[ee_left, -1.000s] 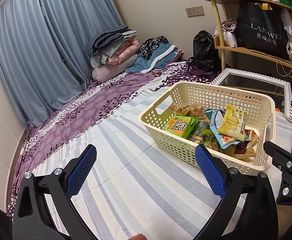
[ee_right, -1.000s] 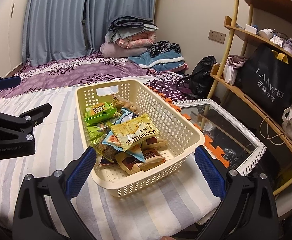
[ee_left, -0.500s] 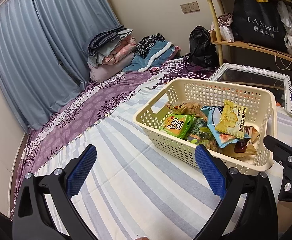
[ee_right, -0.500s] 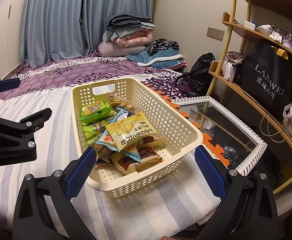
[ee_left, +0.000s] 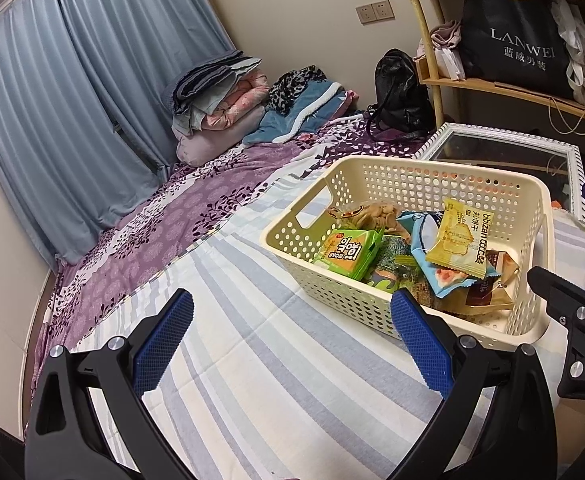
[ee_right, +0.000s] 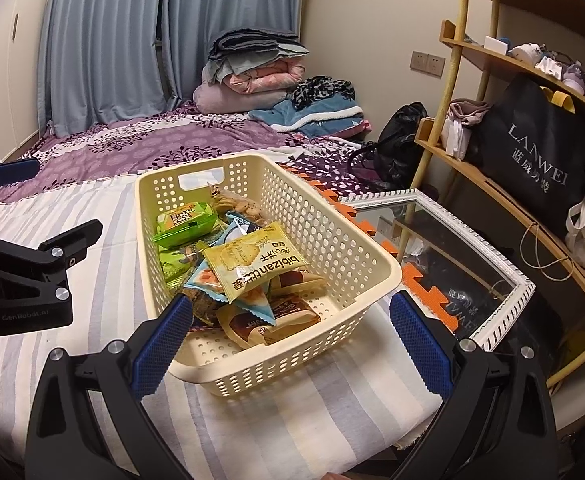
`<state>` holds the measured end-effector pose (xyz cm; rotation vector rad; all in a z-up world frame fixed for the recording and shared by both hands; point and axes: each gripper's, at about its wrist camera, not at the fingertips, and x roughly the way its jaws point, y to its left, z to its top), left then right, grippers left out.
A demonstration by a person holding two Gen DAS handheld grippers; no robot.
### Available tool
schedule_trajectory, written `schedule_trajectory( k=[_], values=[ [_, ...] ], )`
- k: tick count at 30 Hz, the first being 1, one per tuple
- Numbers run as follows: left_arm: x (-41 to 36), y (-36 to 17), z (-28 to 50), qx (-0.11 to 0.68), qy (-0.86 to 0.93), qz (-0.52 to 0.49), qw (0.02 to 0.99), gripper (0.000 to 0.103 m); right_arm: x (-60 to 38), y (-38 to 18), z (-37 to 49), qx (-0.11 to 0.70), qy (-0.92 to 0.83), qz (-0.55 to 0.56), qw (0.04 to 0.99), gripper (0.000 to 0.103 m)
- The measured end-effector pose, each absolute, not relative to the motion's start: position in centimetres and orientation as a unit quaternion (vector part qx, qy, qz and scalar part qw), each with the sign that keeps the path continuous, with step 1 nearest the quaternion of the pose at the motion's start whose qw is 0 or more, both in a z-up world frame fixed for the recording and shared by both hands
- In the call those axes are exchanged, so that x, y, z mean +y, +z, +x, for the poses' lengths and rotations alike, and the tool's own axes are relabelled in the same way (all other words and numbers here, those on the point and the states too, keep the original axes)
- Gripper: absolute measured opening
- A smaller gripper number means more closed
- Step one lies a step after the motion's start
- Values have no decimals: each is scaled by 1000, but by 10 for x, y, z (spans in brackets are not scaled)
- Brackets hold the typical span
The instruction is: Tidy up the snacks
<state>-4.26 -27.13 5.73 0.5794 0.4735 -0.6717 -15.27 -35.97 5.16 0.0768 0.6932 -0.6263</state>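
Observation:
A cream perforated basket (ee_left: 424, 184) (ee_right: 324, 232) sits on the striped bedspread near the bed's corner, holding several snack packets. On top lies a yellow biscuit packet (ee_left: 462, 242) (ee_right: 252, 262), with a green packet (ee_left: 348, 252) (ee_right: 184, 220) to its left and blue and brown packets under it. My left gripper (ee_left: 292, 344) hangs open over the bedspread, short of the basket's near wall. My right gripper (ee_right: 288, 344) is open too, its fingers straddling the basket's near end. Neither holds anything.
Folded quilts and clothes (ee_right: 260, 76) pile up at the head of the bed. A white-framed glass panel (ee_right: 464, 264) lies beside the bed, with a black bag (ee_right: 400, 140) behind it. Wooden shelves (ee_right: 508, 184) with a black shopping bag stand on the right.
Both grippers have crept closer to the basket, which looks larger and lower in the right wrist view. Both stay open, and the snacks have not moved.

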Motion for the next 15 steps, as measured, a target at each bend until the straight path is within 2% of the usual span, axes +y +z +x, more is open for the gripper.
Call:
schedule_trajectory(
  k=[15],
  values=[
    [-272,56,-45,223,-329,280,874,100,-362,51,-153,335,-303,38,891,98]
  ],
)
